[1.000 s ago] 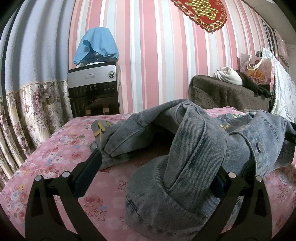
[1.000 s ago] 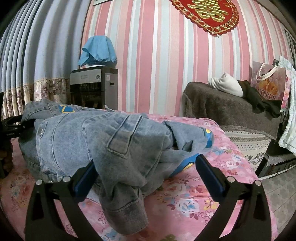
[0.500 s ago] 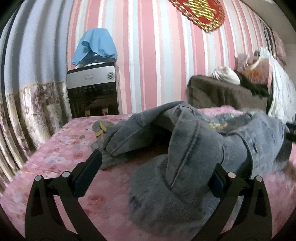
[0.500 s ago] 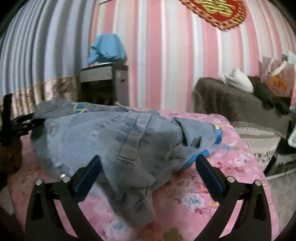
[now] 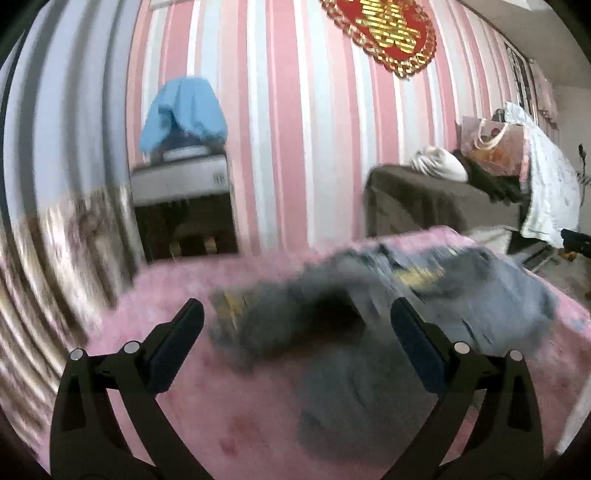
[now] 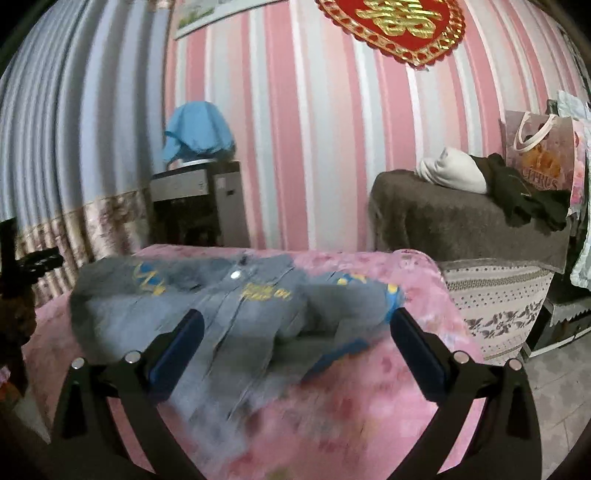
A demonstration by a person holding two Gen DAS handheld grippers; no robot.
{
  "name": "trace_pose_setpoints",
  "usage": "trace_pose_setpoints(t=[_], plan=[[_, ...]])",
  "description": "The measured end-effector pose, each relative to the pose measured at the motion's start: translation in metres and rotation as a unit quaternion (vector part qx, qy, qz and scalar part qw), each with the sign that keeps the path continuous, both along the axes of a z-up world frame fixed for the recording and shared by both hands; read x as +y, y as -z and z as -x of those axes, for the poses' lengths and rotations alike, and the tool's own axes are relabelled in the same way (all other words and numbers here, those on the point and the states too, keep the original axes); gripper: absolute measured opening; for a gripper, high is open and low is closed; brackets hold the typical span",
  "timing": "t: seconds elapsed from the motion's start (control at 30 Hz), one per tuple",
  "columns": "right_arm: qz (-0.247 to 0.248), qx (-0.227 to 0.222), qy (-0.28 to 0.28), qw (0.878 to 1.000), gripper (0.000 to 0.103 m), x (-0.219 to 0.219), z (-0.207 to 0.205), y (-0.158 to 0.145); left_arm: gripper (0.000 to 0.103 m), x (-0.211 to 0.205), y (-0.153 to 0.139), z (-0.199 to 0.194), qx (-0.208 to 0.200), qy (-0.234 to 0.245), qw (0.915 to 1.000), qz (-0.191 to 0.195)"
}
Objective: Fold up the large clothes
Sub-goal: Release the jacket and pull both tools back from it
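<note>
- Right wrist view gives you the clearer look at the denim jacket: it lies crumpled on the pink floral bedspread, a metal snap button facing up and yellow embroidery showing on the front panels.
- A blue-trimmed part of the jacket reaches toward the bed's right edge, close to your right gripper's right finger.
- Your right gripper is spread wide with nothing between its fingers; the jacket sits beyond and partly between the tips, though whether they touch the cloth cannot be told.
- From the left wrist view, the same jacket is heavily smeared by motion blur, a grey-blue heap on the bedspread with a dark hollow in its middle.
- Your left gripper is likewise spread and empty, its fingers framing the blurred cloth.
- Behind the bed on the left stands a water dispenser with a blue cloth cover draped over its top.
- To the right sits a brown-covered piece of furniture carrying a white bundle, dark clothing and a gift bag.
- Pink-and-white striped wallpaper carries a red-and-gold wall ornament; a curtain hangs at far left.
</note>
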State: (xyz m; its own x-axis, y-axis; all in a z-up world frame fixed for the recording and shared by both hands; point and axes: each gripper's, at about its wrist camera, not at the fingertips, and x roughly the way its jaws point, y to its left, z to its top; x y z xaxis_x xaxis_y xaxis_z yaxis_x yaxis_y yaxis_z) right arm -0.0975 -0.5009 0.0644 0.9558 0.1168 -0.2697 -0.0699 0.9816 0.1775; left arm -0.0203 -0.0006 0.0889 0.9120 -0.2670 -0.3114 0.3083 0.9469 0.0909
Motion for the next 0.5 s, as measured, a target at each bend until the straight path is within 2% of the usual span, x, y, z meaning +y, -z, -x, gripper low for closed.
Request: trace_pose_setpoints(t=[0.07,0.1,0.2,0.27,0.33,0.43,0.5], plan=[[-0.007,0.013,0.002,1.000,0.101,-0.010,-0.042,-0.009,0.100,-0.004,-0.011,-0.038,-0.021,-0.003,0.9996,-0.017],[-0.009,0.032,0.004,0.999,0.101,-0.015,-0.065,-0.014,0.100,-0.005,-0.014,-0.059,-0.020,-0.007,0.9995,-0.024],[-0.009,0.058,-0.017,0.998,0.101,-0.020,-0.121,-0.022,0.100,-0.008,-0.019,-0.119,0.004,0.004,0.9997,-0.024],[0.011,0.089,-0.023,0.996,0.101,-0.022,-0.170,-0.022,0.100,-0.012,-0.016,-0.169,0.031,-0.001,0.9989,-0.036],[0.015,0.115,-0.028,0.993,0.101,-0.024,-0.205,-0.015,0.100,-0.015,-0.012,-0.213,0.052,-0.012,0.9981,-0.032],[0.005,0.152,-0.035,0.988,0.101,-0.027,-0.250,0.006,0.100,-0.024,-0.003,-0.250,0.071,-0.014,0.9970,-0.029],[0.007,0.173,-0.031,0.984,0.101,-0.025,-0.272,0.019,0.100,-0.032,0.013,-0.273,0.104,-0.013,0.9940,-0.030]])
